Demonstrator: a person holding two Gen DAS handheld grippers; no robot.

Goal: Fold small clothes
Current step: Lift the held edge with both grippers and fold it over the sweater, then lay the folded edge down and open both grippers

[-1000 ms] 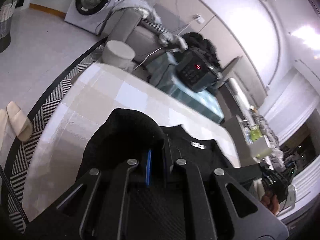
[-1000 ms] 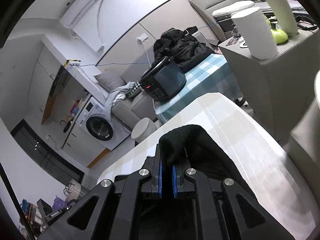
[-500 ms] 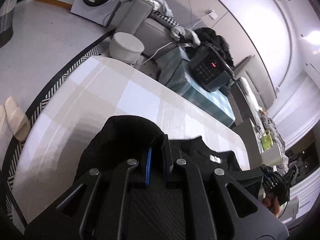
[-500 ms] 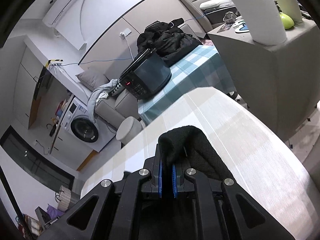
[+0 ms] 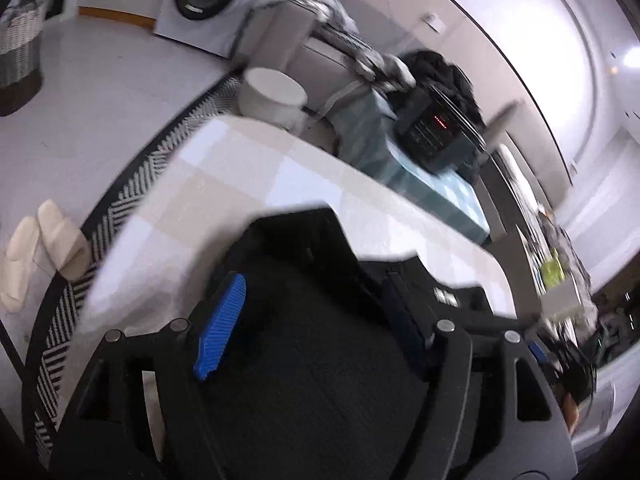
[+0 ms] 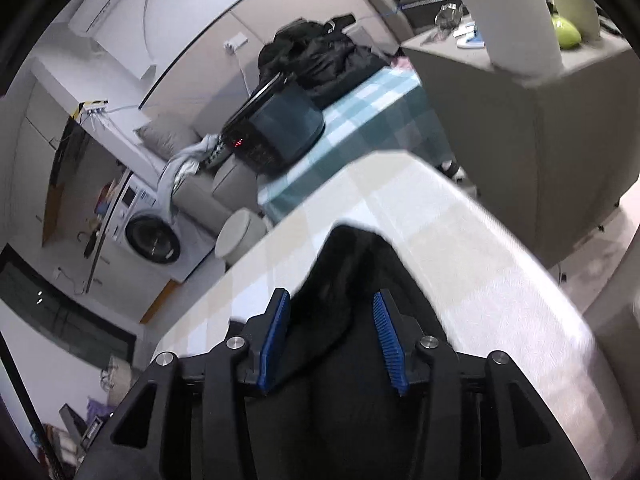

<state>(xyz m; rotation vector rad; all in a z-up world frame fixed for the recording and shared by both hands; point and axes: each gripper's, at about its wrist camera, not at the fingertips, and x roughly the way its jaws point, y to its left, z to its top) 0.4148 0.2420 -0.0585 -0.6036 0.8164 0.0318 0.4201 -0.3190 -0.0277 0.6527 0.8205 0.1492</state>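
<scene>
Claws (image 5: 316, 320) (image 6: 332, 336) opening over black garment (image 5: 312, 360), stool (image 5: 274, 94) behind table (image 5: 240, 176).

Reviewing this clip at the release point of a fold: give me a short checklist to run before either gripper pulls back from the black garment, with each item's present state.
1. Left gripper jaws opening, blue pads apart with the black garment between them: ok.
2. Right gripper jaws opening, cloth between its pads: ok.
3. Cloth free of each pad: cannot tell, the frames are blurred.
4. Garment lying on the table, not hanging over an edge: ok in what shows.
5. Folded edge lying flat and even: cannot tell; in the right wrist view the cloth rises in a hump.
6. Bare table ahead of both grippers: ok.
</scene>
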